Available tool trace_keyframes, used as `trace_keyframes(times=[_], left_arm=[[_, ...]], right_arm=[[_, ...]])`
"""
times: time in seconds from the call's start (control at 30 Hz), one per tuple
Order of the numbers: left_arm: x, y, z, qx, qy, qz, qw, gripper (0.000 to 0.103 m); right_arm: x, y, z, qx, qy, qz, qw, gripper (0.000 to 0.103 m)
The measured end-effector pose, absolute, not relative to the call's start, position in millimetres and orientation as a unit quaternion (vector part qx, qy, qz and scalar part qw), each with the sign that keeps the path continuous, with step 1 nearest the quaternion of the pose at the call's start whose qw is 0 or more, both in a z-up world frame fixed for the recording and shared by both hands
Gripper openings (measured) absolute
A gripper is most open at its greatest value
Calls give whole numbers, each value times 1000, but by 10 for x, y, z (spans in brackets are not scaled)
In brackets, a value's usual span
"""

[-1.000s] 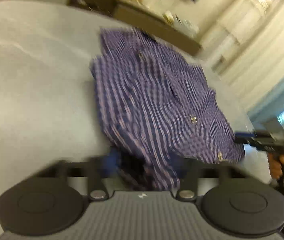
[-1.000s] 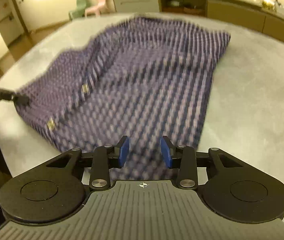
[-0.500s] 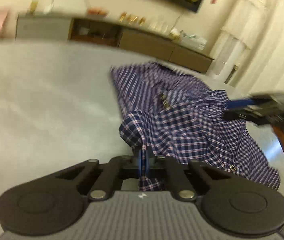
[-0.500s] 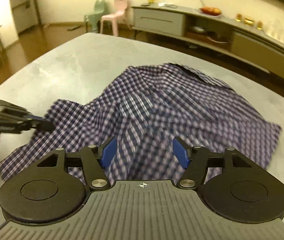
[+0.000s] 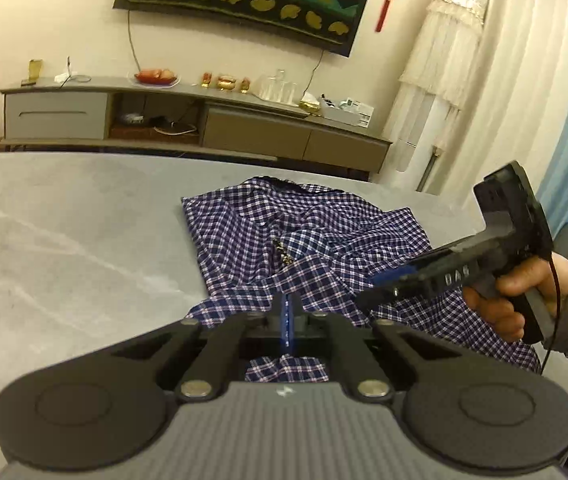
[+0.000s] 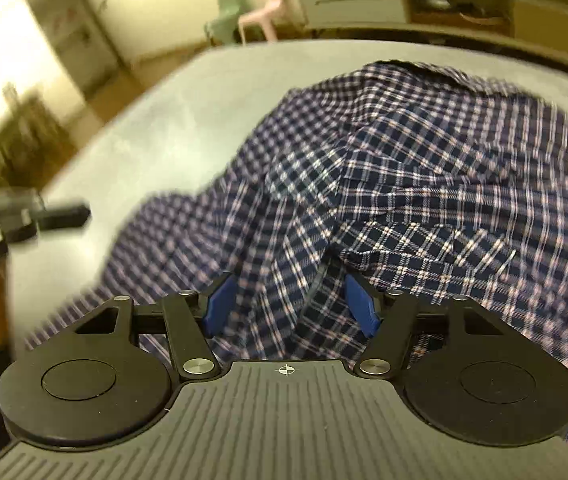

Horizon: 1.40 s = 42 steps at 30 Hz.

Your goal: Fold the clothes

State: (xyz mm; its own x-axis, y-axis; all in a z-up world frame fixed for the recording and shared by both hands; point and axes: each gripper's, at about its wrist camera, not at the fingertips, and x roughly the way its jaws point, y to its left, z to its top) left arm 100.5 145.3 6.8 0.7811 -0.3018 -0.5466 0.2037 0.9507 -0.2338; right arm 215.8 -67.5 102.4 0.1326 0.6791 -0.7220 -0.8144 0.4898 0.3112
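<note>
While it sprawls rumpled across the grey table (image 5: 63, 240), the checked shirt (image 5: 284, 232) lies only partly gathered.
Pinching a near fold, the left gripper (image 5: 287, 316) anchors cloth; the right gripper (image 6: 288, 306) hovers with blue fingers (image 6: 358, 306) spread, holding nothing, apparently seeking another edge.

Soft cloth on matt stone-look tabletop.
Checked shirt (image 5: 308, 240): thin woven cloth, creased, matt. Tabletop (image 5: 63, 240): smooth grey, faint pale veining, low sheen. Left tool (image 5: 286, 320) and right tool (image 6: 290, 304): matt black plastic, ribbed grey housing, blue pads, shiny metal pivot pins.
</note>
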Motion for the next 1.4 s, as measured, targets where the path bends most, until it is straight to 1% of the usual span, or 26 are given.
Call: trace_keyframes(times=[0.03,0.17,0.3,0.37,0.4,0.63,0.7,0.83,0.87,0.9,0.93,0.97,1.0,1.03,1.07,1.1,1.17,1.2,1.23,1.27,1.33,1.4], left_arm=[[1015,1436,71,-80,300,-136,941,1],[1042,1393,80,-81,293,-141,942,1],[1038,1341,98,-75,283,-151,944,1],[1044,1328,82,-68,283,-150,945,1],[1048,1325,72,-65,283,-149,945,1],[1124,1416,3,-71,312,-132,938,2],[1149,1418,-24,-69,322,-123,936,6],[1199,1431,-127,-63,341,-102,932,19],[1204,1430,-150,-62,343,-99,932,24],[1209,1425,-175,-59,345,-97,932,27],[1215,1418,-202,-55,347,-94,931,33],[1222,1413,-230,-52,349,-91,931,37],[1231,1415,-252,-52,352,-90,930,39],[1238,1422,-268,-53,354,-90,929,42],[1248,1429,-287,-56,355,-89,929,42],[1258,1434,-297,-59,354,-90,929,42],[1273,1437,-298,-65,350,-93,930,36],[1275,1431,-292,-65,349,-96,930,32],[1278,1426,-286,-66,347,-99,930,18],[1269,1412,-275,-63,344,-104,931,9],[1227,1372,-245,-51,335,-116,934,5],[1179,1345,-220,-46,328,-132,934,5]], right_arm=[[2144,-700,1032,-71,430,501,748,41],[2088,-802,1063,-41,430,508,746,41],[2100,-659,1001,-57,421,495,758,40],[2160,-602,1003,-46,420,490,762,15],[2178,-578,1016,-43,420,490,762,0],[1963,-820,1224,-19,372,471,800,0],[1928,-929,1243,-13,369,458,808,0],[1927,-939,1090,-50,393,427,813,0],[1928,-932,1042,-60,400,423,811,2],[1914,-944,1028,-70,398,426,809,9],[1889,-946,1052,-84,387,427,813,23],[1868,-946,1104,-98,375,426,818,32],[1848,-945,1159,-113,362,424,822,47],[1852,-927,1216,-128,354,427,822,50],[1858,-906,1273,-143,345,432,821,50],[1865,-886,1331,-158,337,436,819,52],[1878,-845,1446,-188,320,444,816,57],[1913,-796,1464,-207,317,450,809,61],[1947,-753,1470,-220,320,455,801,62],[1979,-711,1474,-232,324,460,794,62],[2057,-646,1415,-253,339,474,773,62],[2136,-582,1352,-274,353,487,750,62]])
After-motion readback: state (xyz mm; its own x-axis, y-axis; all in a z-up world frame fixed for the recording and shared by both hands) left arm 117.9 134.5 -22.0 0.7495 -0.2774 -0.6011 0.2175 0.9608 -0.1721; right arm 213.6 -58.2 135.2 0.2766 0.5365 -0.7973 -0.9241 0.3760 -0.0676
